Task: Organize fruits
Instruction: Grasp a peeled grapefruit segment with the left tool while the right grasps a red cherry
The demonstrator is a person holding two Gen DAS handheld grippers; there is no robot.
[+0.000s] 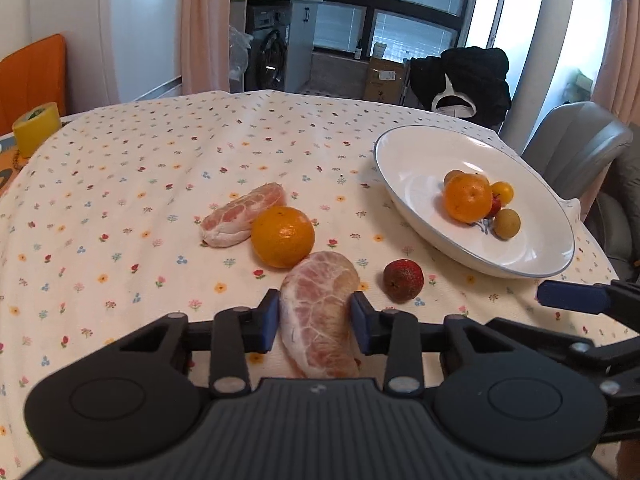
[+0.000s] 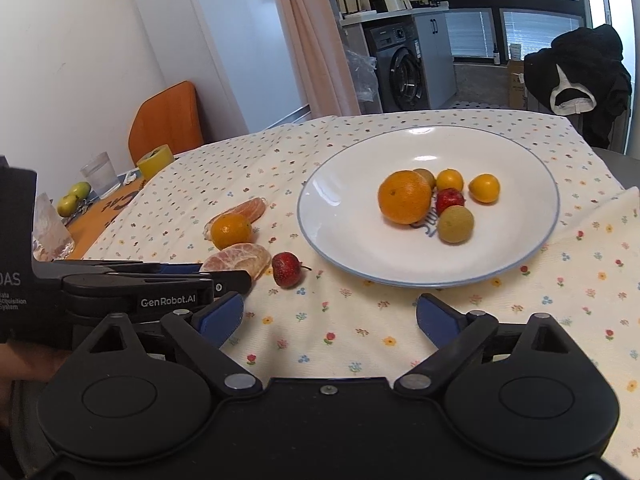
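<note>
A peeled pink citrus segment (image 1: 320,280) lies on the flowered tablecloth, and my left gripper (image 1: 315,318) is shut on it, a blue pad against each side. Just beyond sit a whole orange (image 1: 283,237), a second peeled segment (image 1: 240,216) and a strawberry (image 1: 403,280). The white plate (image 2: 352,208) holds an orange (image 2: 405,197), a strawberry and several small yellow and green fruits. My right gripper (image 2: 329,318) hangs open over bare cloth in front of the plate, nothing between its fingers. From the right wrist view, the left gripper (image 2: 224,276) reaches in beside the segment (image 2: 240,258).
A yellow tape roll (image 1: 36,126), a glass (image 2: 100,174) and green apples (image 2: 74,198) stand at the table's far left. An orange chair (image 2: 168,120) is behind them. A grey chair (image 1: 580,140) sits beyond the plate at the right edge.
</note>
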